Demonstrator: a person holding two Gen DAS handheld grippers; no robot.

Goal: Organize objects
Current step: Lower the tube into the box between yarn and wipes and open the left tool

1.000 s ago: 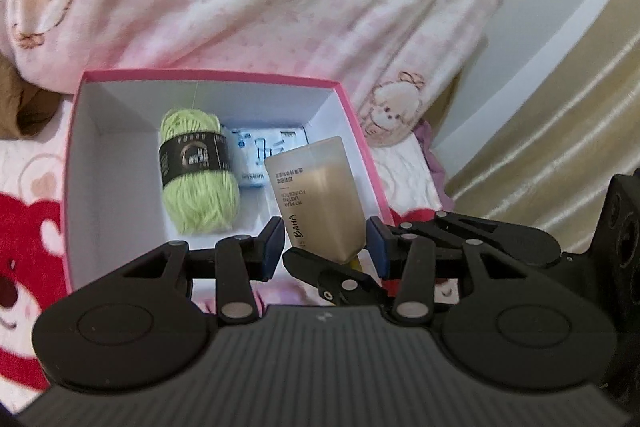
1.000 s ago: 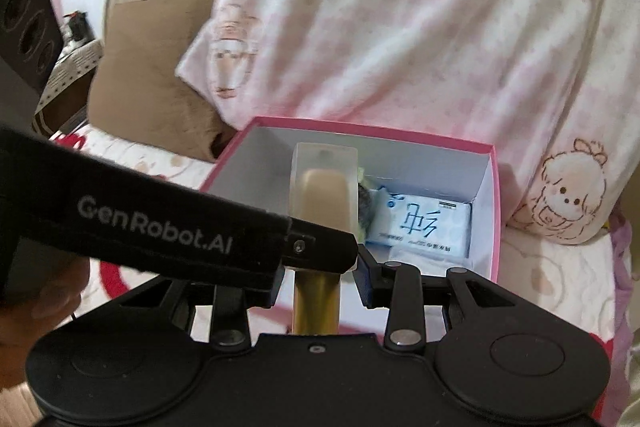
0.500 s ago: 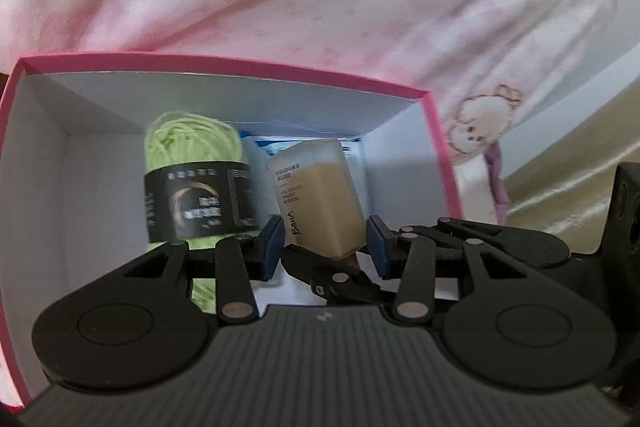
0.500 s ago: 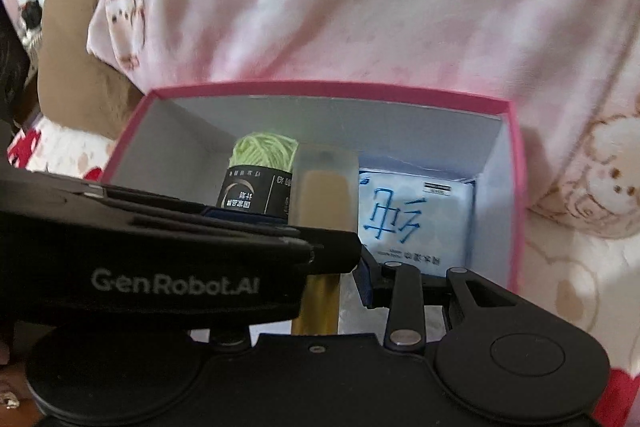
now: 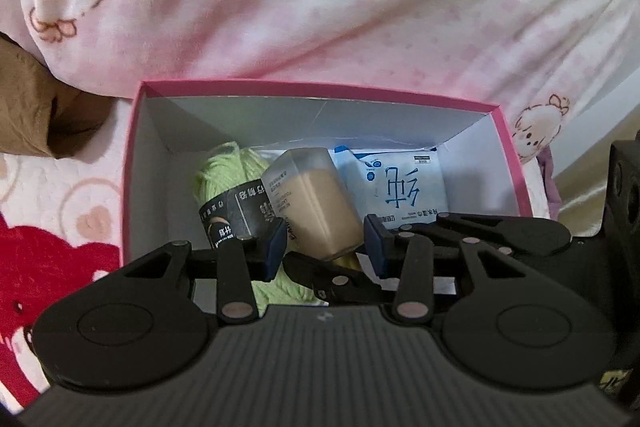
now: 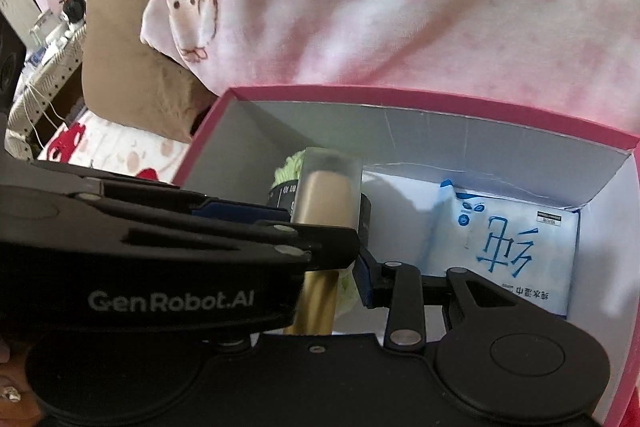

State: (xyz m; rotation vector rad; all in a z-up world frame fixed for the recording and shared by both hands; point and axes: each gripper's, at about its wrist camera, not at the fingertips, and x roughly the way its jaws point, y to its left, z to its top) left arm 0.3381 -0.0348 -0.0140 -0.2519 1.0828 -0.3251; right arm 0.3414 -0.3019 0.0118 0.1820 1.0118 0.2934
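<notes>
Both grippers clamp one beige bottle [image 5: 316, 205]: the left gripper [image 5: 325, 241], whose jaws have just narrowed, pinches its lower body, and the right gripper [image 6: 324, 259] grips its gold cap. The bottle hangs tilted inside the pink box [image 5: 320, 90], between the green yarn [image 5: 218, 171] toward the left wall and the blue-white packet [image 5: 400, 187] toward the right wall.

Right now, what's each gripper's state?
Left gripper: jaws have just been closing around the beige bottle; whether the pads press on it cannot be told.
Right gripper: closed on the beige bottle's gold cap end.
</notes>
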